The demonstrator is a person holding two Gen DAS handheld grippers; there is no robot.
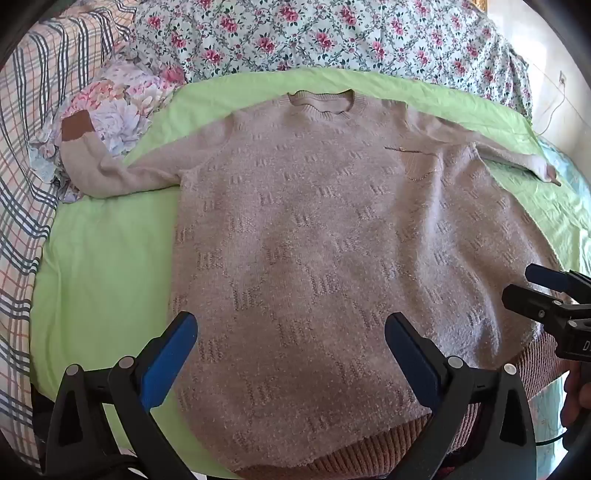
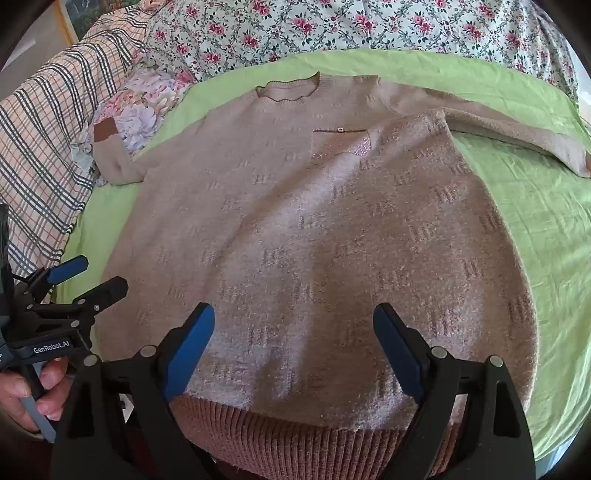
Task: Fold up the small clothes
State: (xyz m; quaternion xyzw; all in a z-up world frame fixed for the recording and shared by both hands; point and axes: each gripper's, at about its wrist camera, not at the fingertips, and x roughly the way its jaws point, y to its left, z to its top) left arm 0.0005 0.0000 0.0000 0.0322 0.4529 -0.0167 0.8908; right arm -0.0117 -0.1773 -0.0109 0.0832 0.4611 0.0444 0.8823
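A beige knit sweater [image 1: 314,229] lies flat, front up, on a green sheet [image 1: 103,258], collar far, brown ribbed hem near me. Both sleeves spread outward; the left cuff [image 1: 75,127] rests on a floral pillow. It also shows in the right wrist view [image 2: 314,240]. My left gripper [image 1: 290,354] is open and empty above the lower left part of the sweater. My right gripper [image 2: 293,347] is open and empty above the hem's middle. The right gripper shows at the left view's right edge [image 1: 546,291]; the left gripper shows at the right view's left edge [image 2: 88,280].
A floral quilt [image 1: 332,33] lies along the far side. A plaid blanket [image 1: 26,147] lies on the left, with a floral pillow [image 1: 118,107] beside it. A white wall with a cable [image 1: 554,103] is at the far right.
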